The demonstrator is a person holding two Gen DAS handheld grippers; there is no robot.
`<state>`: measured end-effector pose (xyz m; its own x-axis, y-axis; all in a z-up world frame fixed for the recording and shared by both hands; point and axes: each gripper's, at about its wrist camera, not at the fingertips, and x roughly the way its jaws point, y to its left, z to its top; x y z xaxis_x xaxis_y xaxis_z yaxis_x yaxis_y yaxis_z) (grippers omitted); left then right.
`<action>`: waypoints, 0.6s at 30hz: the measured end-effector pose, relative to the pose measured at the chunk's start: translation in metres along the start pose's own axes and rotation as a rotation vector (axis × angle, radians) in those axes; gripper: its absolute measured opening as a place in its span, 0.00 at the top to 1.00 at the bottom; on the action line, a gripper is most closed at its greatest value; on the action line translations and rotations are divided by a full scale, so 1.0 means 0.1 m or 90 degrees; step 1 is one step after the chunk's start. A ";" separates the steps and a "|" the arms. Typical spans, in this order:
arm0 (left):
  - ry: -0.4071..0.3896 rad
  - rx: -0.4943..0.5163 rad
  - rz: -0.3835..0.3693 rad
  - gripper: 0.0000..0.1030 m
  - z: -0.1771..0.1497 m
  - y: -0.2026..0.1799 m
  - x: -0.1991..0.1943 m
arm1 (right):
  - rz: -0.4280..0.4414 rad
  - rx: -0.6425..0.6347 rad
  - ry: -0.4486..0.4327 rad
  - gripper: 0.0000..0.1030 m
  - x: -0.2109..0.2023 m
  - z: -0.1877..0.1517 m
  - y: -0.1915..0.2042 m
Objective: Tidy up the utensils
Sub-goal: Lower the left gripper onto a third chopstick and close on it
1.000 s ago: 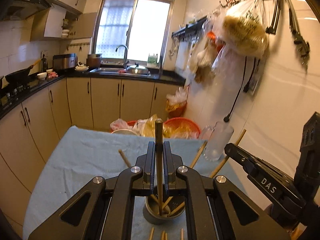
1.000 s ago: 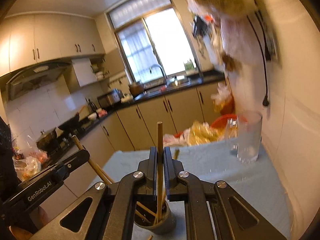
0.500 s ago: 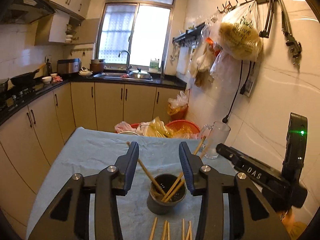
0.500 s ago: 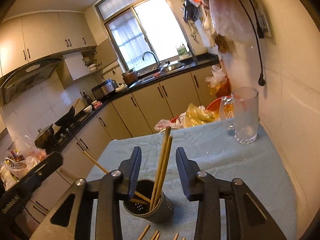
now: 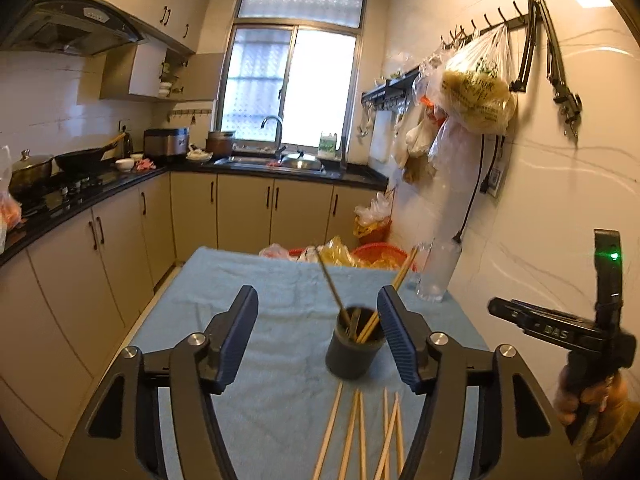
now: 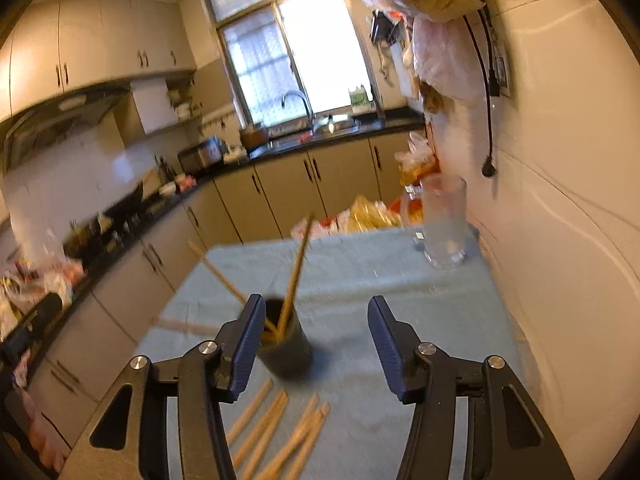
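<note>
A: Which step is the person doing?

B: Both claws are standing wide open and holding nothing. The left claw (image 5: pixel 318 336) and right claw (image 6: pixel 316 330) are hovering above the dark round metal holder (image 5: pixel 354 350), where some thin wooden chopsticks (image 6: pixel 294 274) are already leaning.

A: And next?

B: More loose wooden chopsticks (image 5: pixel 362 432) are lying on the light blue cloth-covered counter (image 5: pixel 256 288), just in front of the holder. Probably a claw is going to lower and pinch one.

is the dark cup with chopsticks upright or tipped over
Upright. The dark cup stands on the blue cloth with its opening facing up, and chopsticks lean out of its top.
</note>
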<state>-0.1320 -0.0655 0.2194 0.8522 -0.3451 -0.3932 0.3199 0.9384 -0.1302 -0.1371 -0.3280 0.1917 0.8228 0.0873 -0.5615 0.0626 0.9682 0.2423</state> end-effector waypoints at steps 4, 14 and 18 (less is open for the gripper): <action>0.050 -0.001 0.009 0.41 -0.25 0.06 0.05 | -0.008 -0.055 0.089 0.44 -0.04 -0.33 0.01; 0.235 0.029 0.000 0.41 -0.95 0.08 0.76 | 0.010 -0.060 0.258 0.44 0.30 -1.19 -0.14; 0.302 0.053 -0.014 0.41 -1.19 0.01 1.03 | 0.048 -0.037 0.292 0.44 0.55 -1.30 -0.06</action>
<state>-0.0929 -0.0989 0.0704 0.5685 -0.3015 -0.7654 0.3843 0.9200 -0.0769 -0.1653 -0.2985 0.0565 0.4888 0.2397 -0.8388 -0.0298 0.9655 0.2585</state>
